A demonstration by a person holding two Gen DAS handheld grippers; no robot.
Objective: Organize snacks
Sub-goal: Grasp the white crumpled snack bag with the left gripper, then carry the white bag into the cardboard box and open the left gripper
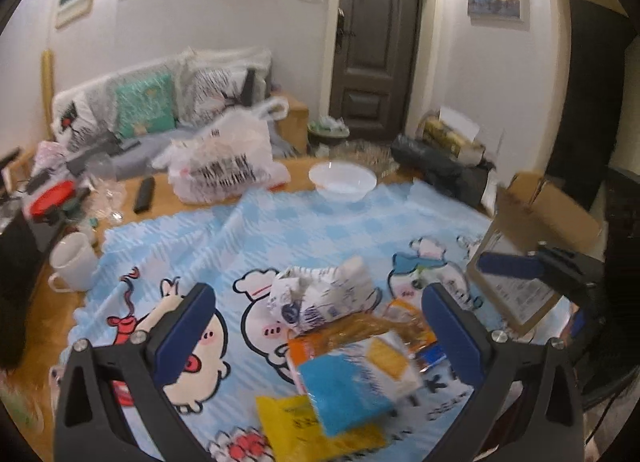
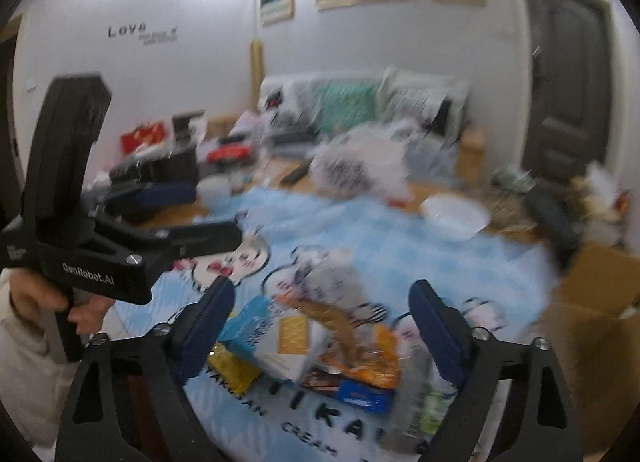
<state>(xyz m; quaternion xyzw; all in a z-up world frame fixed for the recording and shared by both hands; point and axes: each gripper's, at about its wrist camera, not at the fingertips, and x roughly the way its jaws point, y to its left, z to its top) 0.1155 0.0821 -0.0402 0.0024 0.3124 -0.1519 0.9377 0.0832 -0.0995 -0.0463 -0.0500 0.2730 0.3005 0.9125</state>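
A heap of snack packets lies on the blue cartoon cloth [image 1: 280, 230]. It holds a white and blue bag [image 1: 324, 294], a blue and white cracker packet [image 1: 356, 382], a yellow packet [image 1: 296, 430] and an orange packet [image 1: 400, 322]. My left gripper [image 1: 320, 326] is open and empty, hovering over the heap. My right gripper [image 2: 324, 322] is open and empty above the same heap, with the cracker packet [image 2: 272, 338] and an orange packet [image 2: 376, 362] between its fingers. The right gripper also shows at the right of the left wrist view [image 1: 516, 266], and the hand-held left gripper body [image 2: 100, 254] at the left of the right wrist view.
An open cardboard box [image 1: 536, 230] stands at the cloth's right edge. A white bowl [image 1: 342, 180] and a white plastic bag [image 1: 224, 162] sit at the far side. A white mug [image 1: 74, 262], a black remote [image 1: 144, 194] and clutter lie at the left. The right wrist view is blurred.
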